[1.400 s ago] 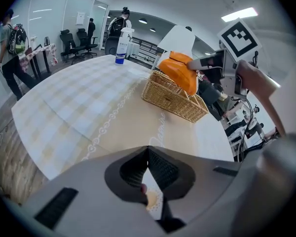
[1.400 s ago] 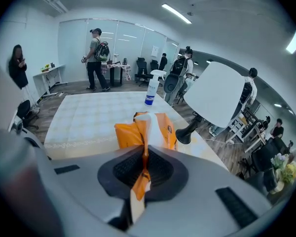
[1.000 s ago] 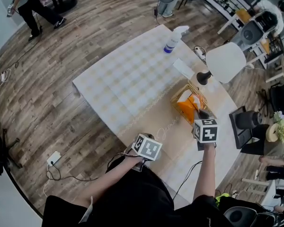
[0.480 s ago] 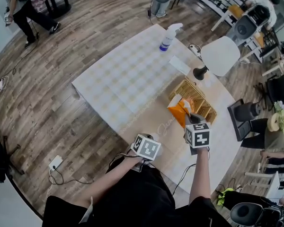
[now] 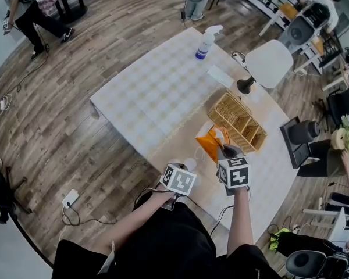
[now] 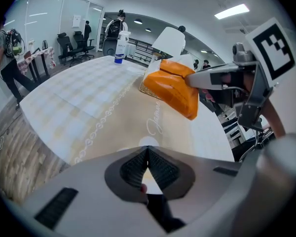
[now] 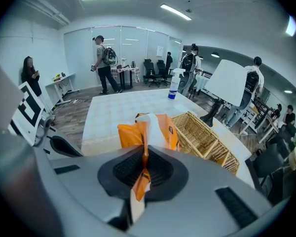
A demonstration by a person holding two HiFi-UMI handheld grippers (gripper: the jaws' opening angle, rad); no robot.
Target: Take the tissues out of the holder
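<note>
R gripper (image 7: 144, 155) fingers pinch orange tissue pack (image 7: 156, 131), out of wicker holder (image 7: 207, 138); L gripper (image 6: 148, 150) fingers pressed together, empty.

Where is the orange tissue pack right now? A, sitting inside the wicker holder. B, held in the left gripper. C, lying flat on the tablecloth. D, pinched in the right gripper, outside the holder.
D: in the right gripper view the right gripper has its jaws closed on the wrapper of the orange tissue pack, which hangs in front of the wicker holder rather than inside it.
</note>
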